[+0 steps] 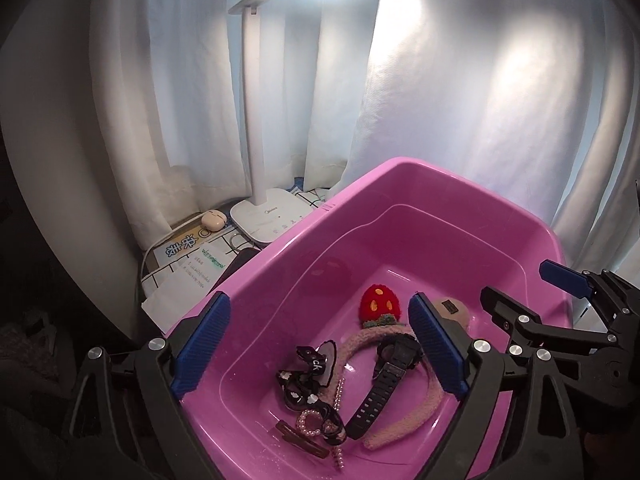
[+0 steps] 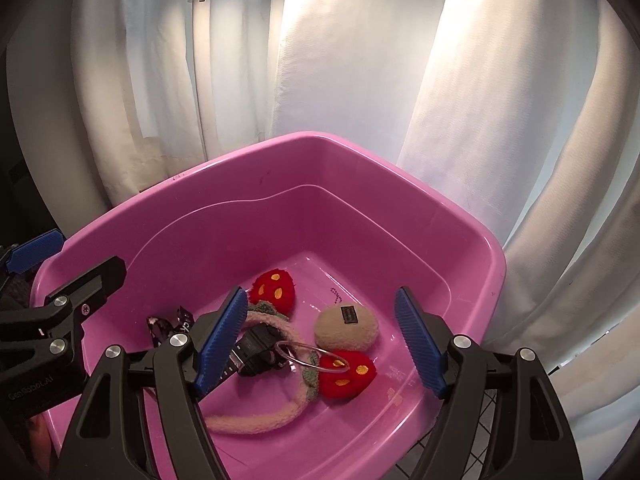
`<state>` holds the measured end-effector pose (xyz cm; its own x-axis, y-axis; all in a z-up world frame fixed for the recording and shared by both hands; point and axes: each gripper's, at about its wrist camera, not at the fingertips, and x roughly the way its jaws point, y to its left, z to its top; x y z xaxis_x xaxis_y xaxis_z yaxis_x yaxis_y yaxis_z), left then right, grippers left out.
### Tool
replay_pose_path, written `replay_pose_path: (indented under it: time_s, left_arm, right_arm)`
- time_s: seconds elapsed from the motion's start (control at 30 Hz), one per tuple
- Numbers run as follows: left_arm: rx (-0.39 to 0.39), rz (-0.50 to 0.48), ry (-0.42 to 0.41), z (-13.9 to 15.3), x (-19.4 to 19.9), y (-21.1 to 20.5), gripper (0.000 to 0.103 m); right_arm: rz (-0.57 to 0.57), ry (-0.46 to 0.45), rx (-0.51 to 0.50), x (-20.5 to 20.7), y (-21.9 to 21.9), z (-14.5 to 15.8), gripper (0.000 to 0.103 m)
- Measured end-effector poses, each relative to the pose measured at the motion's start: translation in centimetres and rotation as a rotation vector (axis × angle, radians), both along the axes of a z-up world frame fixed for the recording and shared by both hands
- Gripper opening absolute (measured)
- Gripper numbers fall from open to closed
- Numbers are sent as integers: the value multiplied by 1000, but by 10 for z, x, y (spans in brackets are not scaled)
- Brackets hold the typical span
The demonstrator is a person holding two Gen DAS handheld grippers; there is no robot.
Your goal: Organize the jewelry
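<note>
A pink plastic tub (image 1: 404, 168) (image 2: 304, 140) holds the jewelry. In the left wrist view lie a black watch (image 1: 384, 380), a pink fuzzy headband (image 1: 412, 412) with a red strawberry (image 1: 380, 302), a black printed ribbon (image 1: 306, 380), a pearl string (image 1: 316, 428) and a brown hair clip (image 1: 300, 438). In the right wrist view I see the watch (image 2: 256, 350), a clear bangle (image 2: 312, 354), two strawberries (image 2: 276, 286) (image 2: 348, 374) and a beige fuzzy clip (image 2: 346, 326). My left gripper (image 1: 320, 344) and right gripper (image 2: 320, 340) hover open and empty above the tub.
A white desk lamp (image 1: 264, 216) stands behind the tub on the left, beside an earbud case (image 1: 212, 218) and papers (image 1: 192, 268). White curtains (image 2: 360, 60) hang behind. The right gripper shows at the right in the left wrist view (image 1: 516, 280).
</note>
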<state>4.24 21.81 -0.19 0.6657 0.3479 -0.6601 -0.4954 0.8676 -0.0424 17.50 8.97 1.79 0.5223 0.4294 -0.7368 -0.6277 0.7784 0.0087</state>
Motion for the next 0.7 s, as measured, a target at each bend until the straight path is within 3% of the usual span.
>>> replay_pose_path:
  time_s: [0.7]
  left_arm:
    - [-52, 20, 40, 11, -12, 2, 96]
  right_arm:
    - [-45, 6, 55, -6, -14, 18, 74]
